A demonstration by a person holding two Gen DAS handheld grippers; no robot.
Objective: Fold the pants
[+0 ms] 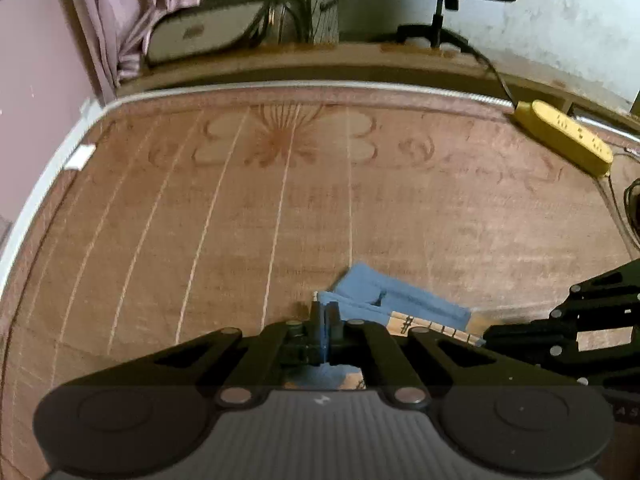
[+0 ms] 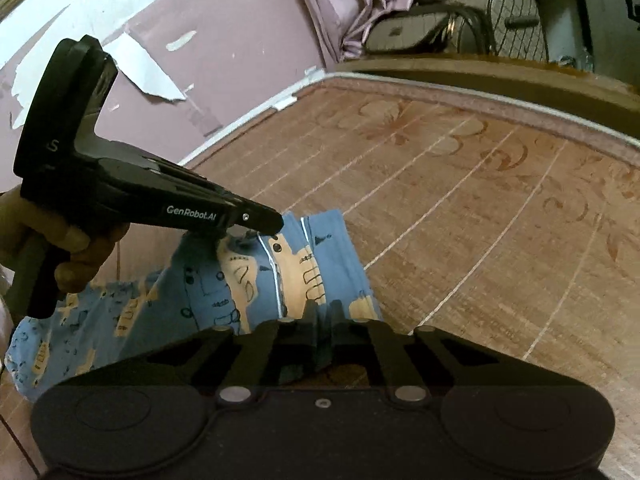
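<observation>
between both closed tongs, pants

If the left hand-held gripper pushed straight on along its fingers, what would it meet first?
The pants: the left hand-held gripper is already shut on the blue fabric, with more cloth just past its tips. Beyond that lies only the mattress, though depth is hard to judge.

White "GenRobot.AI" lettering on side of left gripper, centre left of right wrist frame. Single white "S" on its upright rear body, far left. Partial letters "AS" at lower right edge of left wrist frame, unclear.
</observation>
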